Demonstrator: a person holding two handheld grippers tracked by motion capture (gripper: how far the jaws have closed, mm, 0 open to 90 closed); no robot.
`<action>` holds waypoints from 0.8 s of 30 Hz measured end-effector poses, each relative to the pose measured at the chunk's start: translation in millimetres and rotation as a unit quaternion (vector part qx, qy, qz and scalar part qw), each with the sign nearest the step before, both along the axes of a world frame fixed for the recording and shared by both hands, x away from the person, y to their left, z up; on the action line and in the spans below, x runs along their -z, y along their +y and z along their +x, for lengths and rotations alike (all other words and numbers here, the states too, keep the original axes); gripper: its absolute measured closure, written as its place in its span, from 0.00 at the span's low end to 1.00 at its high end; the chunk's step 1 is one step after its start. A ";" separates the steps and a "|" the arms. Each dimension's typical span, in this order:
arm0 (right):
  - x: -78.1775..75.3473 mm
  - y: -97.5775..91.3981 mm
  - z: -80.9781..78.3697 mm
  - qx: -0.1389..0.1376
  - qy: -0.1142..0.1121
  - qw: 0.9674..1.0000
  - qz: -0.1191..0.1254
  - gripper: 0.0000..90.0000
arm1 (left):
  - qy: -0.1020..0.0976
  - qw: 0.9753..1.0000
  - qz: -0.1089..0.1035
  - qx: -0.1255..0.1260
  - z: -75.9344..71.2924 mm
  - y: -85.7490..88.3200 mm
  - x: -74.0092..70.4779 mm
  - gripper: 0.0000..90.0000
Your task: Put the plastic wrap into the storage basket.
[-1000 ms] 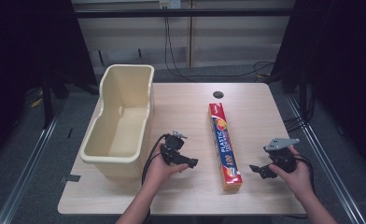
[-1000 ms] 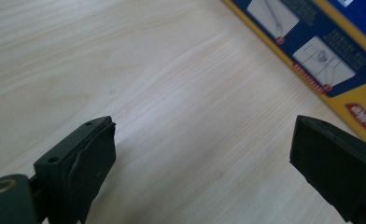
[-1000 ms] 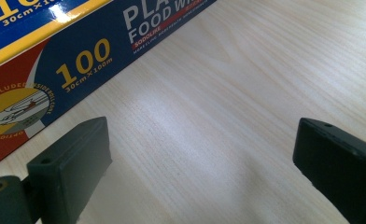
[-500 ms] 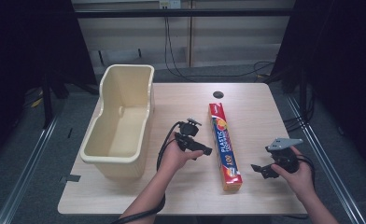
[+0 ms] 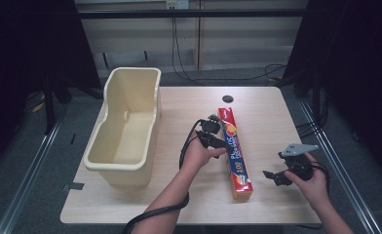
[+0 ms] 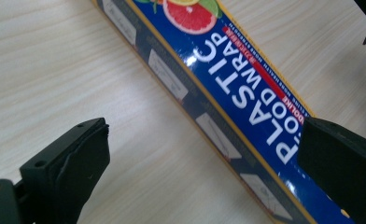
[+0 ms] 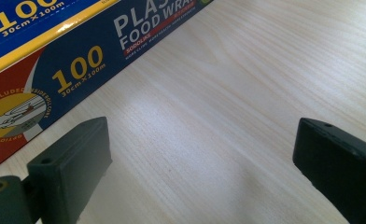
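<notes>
High view: a cream plastic bin (image 5: 125, 131) stands on the left part of the wooden table (image 5: 267, 105), open side up, with nothing visible inside it. A long plastic wrap box (image 5: 235, 151) lies flat right of the table's middle, running from the far side toward the near edge, well apart from the bin.

Left gripper (image 5: 217, 141) is held just beside the box's left edge, near its far half. Its jaws have just been opening and now stand wide. Left gripper view confirms this: the box (image 6: 228, 93) runs diagonally between the two black jaws, the right jaw overlapping its blue face, the left jaw over bare table. No pad is seen pressing on the box; nothing is gripped.

Right gripper (image 5: 276, 176) is held to the right of the box's near end, apart from it. Right gripper view shows its jaws (image 7: 200, 172) spread wide over bare wood, with the box (image 7: 55, 60) off to the upper left and nothing held.
</notes>
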State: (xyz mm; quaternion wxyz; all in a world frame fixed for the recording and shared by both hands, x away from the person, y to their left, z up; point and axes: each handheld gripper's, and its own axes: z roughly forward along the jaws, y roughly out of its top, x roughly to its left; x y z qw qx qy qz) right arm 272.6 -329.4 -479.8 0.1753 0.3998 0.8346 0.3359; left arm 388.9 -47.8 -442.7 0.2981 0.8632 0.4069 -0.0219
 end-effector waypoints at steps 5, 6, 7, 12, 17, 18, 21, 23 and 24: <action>1.1 -0.4 0.2 0.000 0.002 1.000 0.001 0.05 | 0.013 1.000 0.004 -0.004 6.5 -12.9 6.3 0.01; 1.0 -0.3 0.2 0.000 0.003 1.000 0.002 0.05 | 0.013 1.000 0.004 -0.004 6.5 -12.9 6.3 0.01; 1.0 -0.3 0.2 0.000 0.003 1.000 0.002 0.05 | 0.015 1.000 0.003 -0.006 7.6 -15.1 7.5 0.01; 1.0 -0.5 0.6 -0.001 0.004 1.000 0.003 0.05 | 0.019 1.000 0.008 -0.011 11.9 -26.4 9.9 0.00; 1.7 -1.4 1.0 -0.004 0.003 1.000 0.003 0.05 | 0.008 1.000 0.020 -0.016 13.5 -35.3 10.1 0.01; 1.8 -1.7 1.2 -0.005 0.002 1.000 0.004 0.05 | 0.009 1.000 0.021 -0.015 13.9 -37.4 9.6 0.01; 1.2 -1.5 0.7 -0.004 0.003 1.000 0.006 0.05 | 0.008 0.999 0.031 -0.016 14.3 -42.8 10.4 0.01; 1.1 -1.4 0.9 -0.002 0.004 1.000 0.008 0.05 | 0.012 0.999 0.029 -0.014 15.4 -44.6 11.9 0.01; 1.3 -1.4 1.1 -0.004 0.003 1.000 0.007 0.05 | 0.013 0.999 0.027 -0.019 15.5 -46.3 12.8 0.01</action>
